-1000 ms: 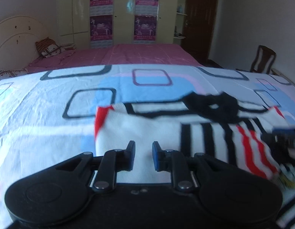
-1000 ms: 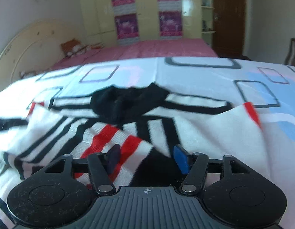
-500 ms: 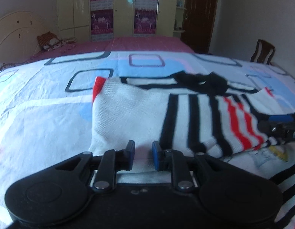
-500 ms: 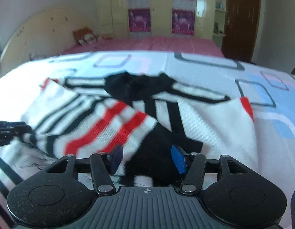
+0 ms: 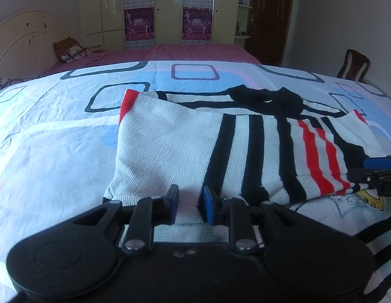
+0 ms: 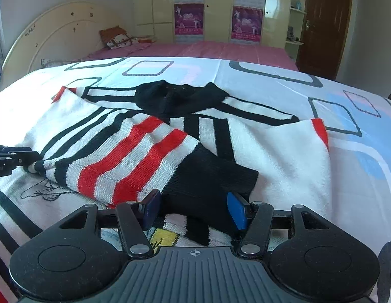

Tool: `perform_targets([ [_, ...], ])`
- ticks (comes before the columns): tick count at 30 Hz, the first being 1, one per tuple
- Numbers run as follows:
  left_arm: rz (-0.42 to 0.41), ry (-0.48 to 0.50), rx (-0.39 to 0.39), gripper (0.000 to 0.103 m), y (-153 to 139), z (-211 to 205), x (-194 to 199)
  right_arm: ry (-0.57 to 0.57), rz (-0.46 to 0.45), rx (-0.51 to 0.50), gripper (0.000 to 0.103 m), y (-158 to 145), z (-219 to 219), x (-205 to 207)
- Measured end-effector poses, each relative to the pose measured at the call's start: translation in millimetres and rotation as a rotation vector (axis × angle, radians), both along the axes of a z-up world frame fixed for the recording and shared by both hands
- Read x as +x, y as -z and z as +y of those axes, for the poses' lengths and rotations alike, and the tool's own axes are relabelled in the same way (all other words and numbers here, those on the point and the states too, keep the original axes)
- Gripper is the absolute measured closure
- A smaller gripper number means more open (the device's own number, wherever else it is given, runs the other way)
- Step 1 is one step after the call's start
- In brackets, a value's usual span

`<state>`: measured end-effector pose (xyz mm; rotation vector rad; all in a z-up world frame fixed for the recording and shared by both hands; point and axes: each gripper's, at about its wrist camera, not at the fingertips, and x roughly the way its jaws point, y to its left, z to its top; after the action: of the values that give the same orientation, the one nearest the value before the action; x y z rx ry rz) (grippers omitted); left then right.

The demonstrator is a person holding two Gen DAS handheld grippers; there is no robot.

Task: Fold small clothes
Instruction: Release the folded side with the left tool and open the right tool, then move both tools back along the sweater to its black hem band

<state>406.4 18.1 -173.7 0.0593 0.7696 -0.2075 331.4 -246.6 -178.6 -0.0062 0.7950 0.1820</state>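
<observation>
Sweater position: knitted sweater [image 5: 170, 146] lies spread on the patterned bedsheet [image 5: 44, 131], its near hem directly ahead of the left gripper [image 5: 189, 199] and running in between the fingers; a sleeve [image 6: 124, 161] is folded across the body, its black cuff [image 6: 210, 176] lying between the fingers of the right gripper [image 6: 193, 210].
Material and shape: ribbed white knit with black and red stripes, black collar [image 6: 175, 98], red-edged corners; sheet is thin, creased cotton printed with rounded rectangles.
Left gripper: jaws narrow and have just been opening slightly; white hem fabric sits between the pads, whether still pinched I cannot tell.
Right gripper: jaws about half open, straddling the black cuff; pad contact unclear.
</observation>
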Motion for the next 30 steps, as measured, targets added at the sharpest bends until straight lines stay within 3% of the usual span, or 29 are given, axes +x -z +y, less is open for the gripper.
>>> perform_targets([
  [14,0.011,-0.066,0.051,0.081,-15.7,-21.2,-5.9,-0.061,-0.007,0.076,0.046,-11.7,-2.4,-8.4],
  [21,-0.002,-0.02,0.025,0.08,-32.6,-38.3,-26.8,-0.094,-0.028,0.104,0.046,-20.1,0.9,-20.7],
  [30,0.04,0.046,0.023,0.079,-29.0,-39.9,-68.0,-0.118,0.003,0.125,0.046,-20.5,7.3,-67.2],
])
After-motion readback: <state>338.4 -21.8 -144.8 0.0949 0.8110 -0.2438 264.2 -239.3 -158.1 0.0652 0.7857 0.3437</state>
